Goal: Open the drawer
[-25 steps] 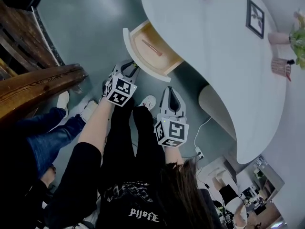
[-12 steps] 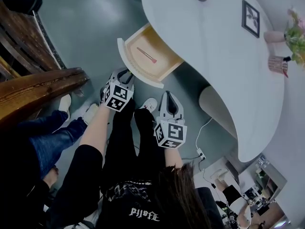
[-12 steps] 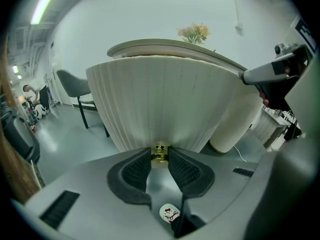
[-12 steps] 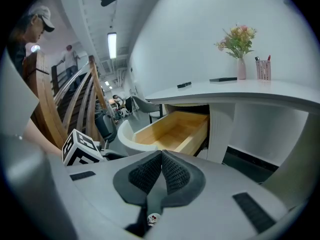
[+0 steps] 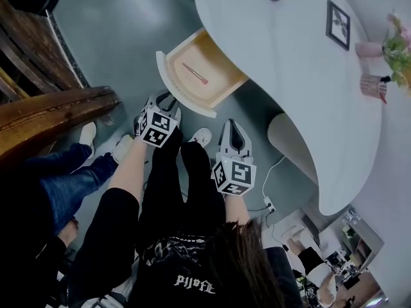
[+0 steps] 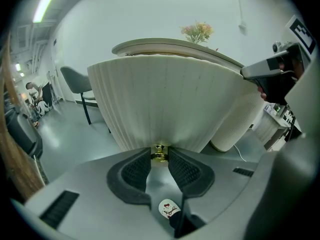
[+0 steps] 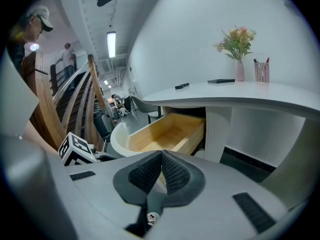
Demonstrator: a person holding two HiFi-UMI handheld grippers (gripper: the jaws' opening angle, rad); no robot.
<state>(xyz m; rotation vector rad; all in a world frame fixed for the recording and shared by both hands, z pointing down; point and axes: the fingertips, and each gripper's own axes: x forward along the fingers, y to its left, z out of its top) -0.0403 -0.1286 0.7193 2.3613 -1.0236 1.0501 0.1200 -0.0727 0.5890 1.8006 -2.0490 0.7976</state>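
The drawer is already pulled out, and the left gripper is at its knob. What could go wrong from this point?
1. The left hand-held gripper holds the small gold knob only with its pad tips, so a harder pull may slip it off.
2. The pale wooden drawer with the white ribbed front stands far out of the white desk. Pulling more could drop it out, near the person's white shoe.

No legible text or labels

Picture frame (image 5: 340,24), flower vase (image 5: 370,49), pen cup (image 5: 374,86) — wooden banister (image 5: 58,115).
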